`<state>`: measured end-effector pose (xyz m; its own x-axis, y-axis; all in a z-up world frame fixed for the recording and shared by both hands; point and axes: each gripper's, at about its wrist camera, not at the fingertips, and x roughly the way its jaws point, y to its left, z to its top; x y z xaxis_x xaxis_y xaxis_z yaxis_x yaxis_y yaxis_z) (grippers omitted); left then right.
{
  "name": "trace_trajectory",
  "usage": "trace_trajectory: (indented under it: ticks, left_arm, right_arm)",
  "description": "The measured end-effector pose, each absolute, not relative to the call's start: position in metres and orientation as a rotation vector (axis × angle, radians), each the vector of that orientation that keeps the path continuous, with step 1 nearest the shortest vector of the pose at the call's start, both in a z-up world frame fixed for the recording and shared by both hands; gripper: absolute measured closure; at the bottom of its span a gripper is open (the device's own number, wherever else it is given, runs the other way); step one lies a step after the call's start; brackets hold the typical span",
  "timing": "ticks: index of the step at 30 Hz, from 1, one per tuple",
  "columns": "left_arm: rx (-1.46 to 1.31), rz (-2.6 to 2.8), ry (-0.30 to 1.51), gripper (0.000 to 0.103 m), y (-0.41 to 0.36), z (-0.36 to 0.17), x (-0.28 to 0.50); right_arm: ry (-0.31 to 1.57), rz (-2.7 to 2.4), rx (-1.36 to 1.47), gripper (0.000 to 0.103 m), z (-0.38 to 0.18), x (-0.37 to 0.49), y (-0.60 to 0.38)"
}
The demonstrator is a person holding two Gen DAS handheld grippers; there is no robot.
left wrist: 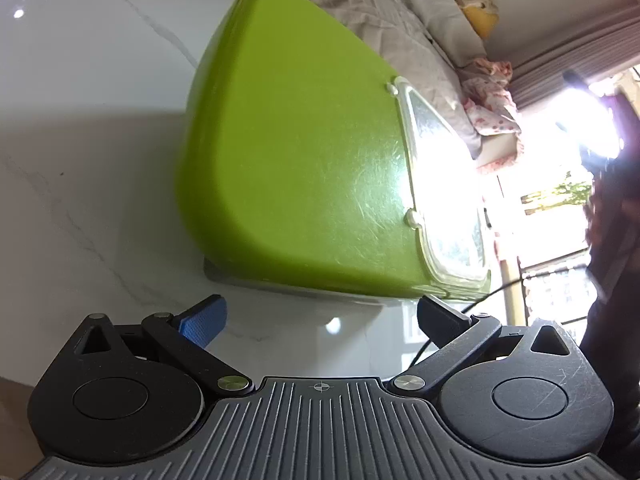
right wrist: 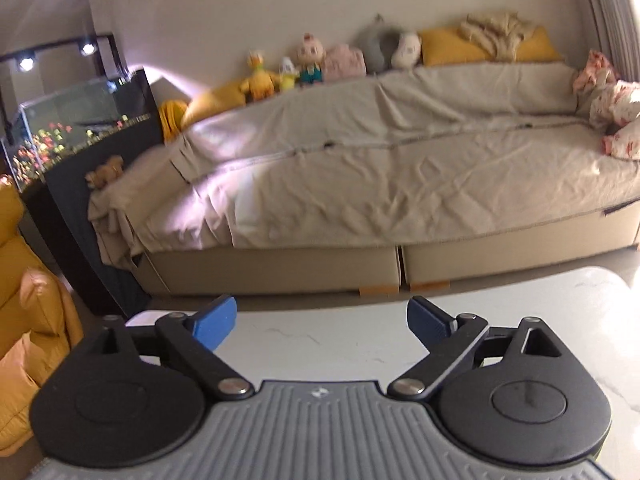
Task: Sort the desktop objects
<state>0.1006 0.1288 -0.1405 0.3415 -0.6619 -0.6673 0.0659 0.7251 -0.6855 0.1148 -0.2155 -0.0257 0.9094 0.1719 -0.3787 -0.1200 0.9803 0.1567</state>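
A lime-green box with a clear hinged lid panel stands on the white marble table, filling the left wrist view. My left gripper hovers just in front of it, open, with nothing between its blue-padded fingers. In the right wrist view my right gripper is raised above the table's far edge and points toward the sofa. It stands open and empty. No small desktop object shows in either view.
A beige covered sofa with soft toys and yellow cushions lies beyond the table. A fish tank stands left, a yellow chair nearer. A person's dark sleeve and a black cable are right of the box.
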Motion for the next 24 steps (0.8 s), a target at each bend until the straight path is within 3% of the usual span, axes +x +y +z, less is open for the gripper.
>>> trace_trajectory:
  ticks: [5,14,17,19,24]
  left_arm:
    - [-0.571,-0.339,1.052,0.0,0.171,-0.119,0.117]
    - [-0.53,-0.356,1.006,0.0,0.136,-0.132,0.179]
    - [-0.576,-0.345,0.974,0.0,0.124,-0.136,0.179]
    - [-0.557,-0.324,0.959,0.001,0.114,-0.128,0.183]
    - [-0.504,-0.282,0.949,0.001,0.099,-0.112,0.197]
  right_arm:
    - [0.398,0.037,-0.055,0.008,-0.054,0.046,-0.265]
    - [0.59,0.064,0.389,0.014,-0.144,0.06,-0.328]
    - [0.612,0.125,0.476,0.023,-0.162,0.068,-0.337]
    - [0.626,0.172,0.549,0.041,-0.171,0.07,-0.344]
    - [0.635,0.146,0.589,0.041,-0.171,0.07,-0.351]
